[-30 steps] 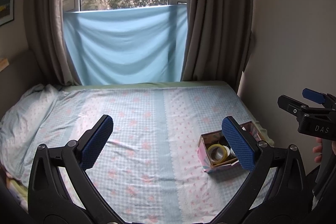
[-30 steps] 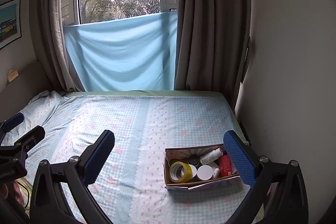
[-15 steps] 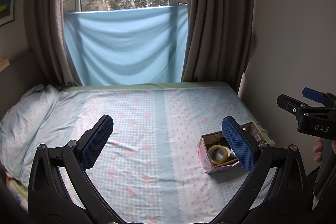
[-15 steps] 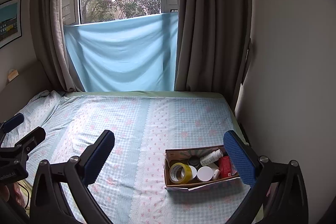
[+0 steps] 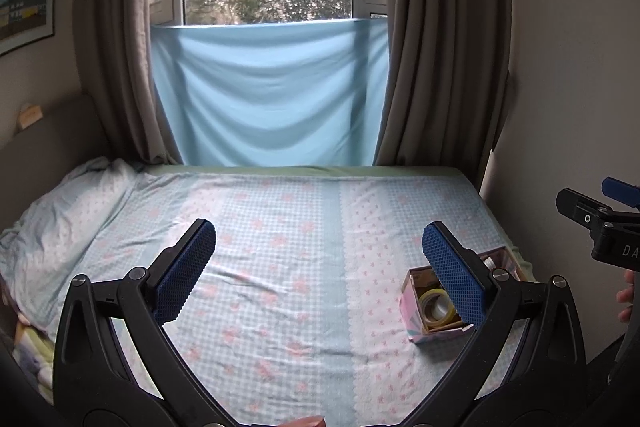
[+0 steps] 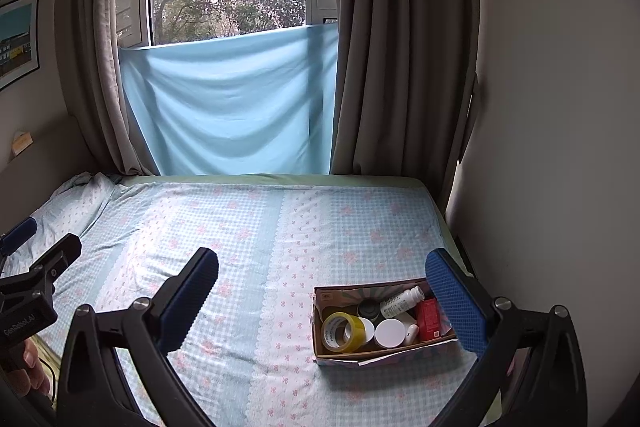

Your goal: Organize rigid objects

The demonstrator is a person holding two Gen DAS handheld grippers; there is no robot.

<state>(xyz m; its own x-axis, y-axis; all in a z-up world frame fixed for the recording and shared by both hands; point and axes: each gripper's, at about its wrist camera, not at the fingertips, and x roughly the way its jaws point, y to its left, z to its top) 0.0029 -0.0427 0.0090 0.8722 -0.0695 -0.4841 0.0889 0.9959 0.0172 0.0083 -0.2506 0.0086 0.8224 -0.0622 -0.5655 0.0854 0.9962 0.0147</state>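
Both grippers hang above the bed with nothing between their pads — the left gripper and the right gripper each spread wide. An open cardboard box sits near the bed's right edge, holding a yellow tape roll, a white round lid, a white bottle and a red packet.

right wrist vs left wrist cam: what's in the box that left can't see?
Only the right wrist view shows the white bottle, red packet, white round lid and dark cap. Only the left wrist view shows the box's pink outer side; its own finger hides the rest. Both show the box on the bed, the yellow tape roll, and both grippers open: left gripper, right gripper.
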